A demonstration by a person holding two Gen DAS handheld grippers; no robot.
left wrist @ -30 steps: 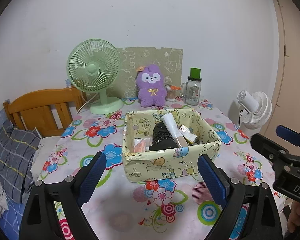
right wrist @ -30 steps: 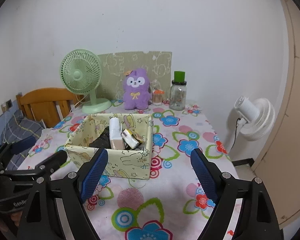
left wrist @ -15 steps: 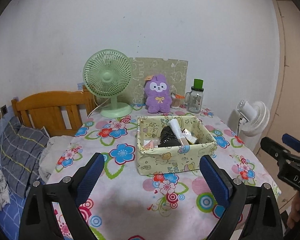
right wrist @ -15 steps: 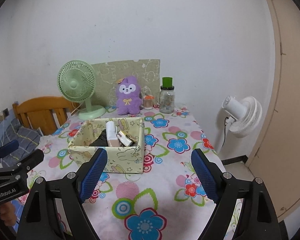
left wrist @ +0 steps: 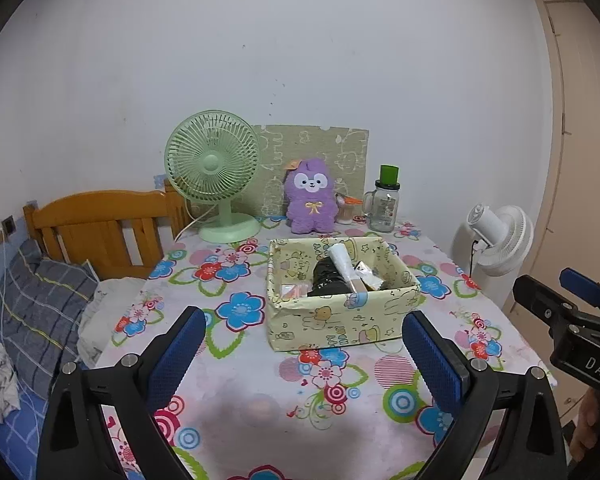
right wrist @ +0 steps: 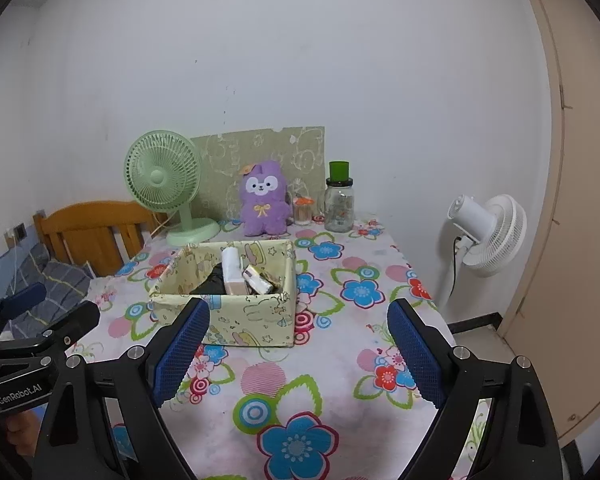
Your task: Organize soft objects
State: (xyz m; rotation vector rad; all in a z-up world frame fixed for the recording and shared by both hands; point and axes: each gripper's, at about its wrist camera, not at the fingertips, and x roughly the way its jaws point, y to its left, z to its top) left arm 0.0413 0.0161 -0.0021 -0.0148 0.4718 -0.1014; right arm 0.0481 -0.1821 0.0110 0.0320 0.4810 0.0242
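Left claw (left wrist: 302, 340) spread wide, holding nothing, right claw (right wrist: 297, 334) spread too, both over the flowery bench (left wrist: 259, 400), yellow box (left wrist: 340, 322) (full of small things) ahead, purple plush toy (left wrist: 310, 198) behind

Soft, even indoor light, faint shadows, sharp focus throughout, with fisheye bending and dark corners.

Plain white wall (left wrist: 300, 48) behind flower-patterned bench (left wrist: 259, 400); orange wooden bed headboard (left wrist: 99, 224) at left, beige door (right wrist: 572, 200) and white standing fan (right wrist: 488, 232) at right.
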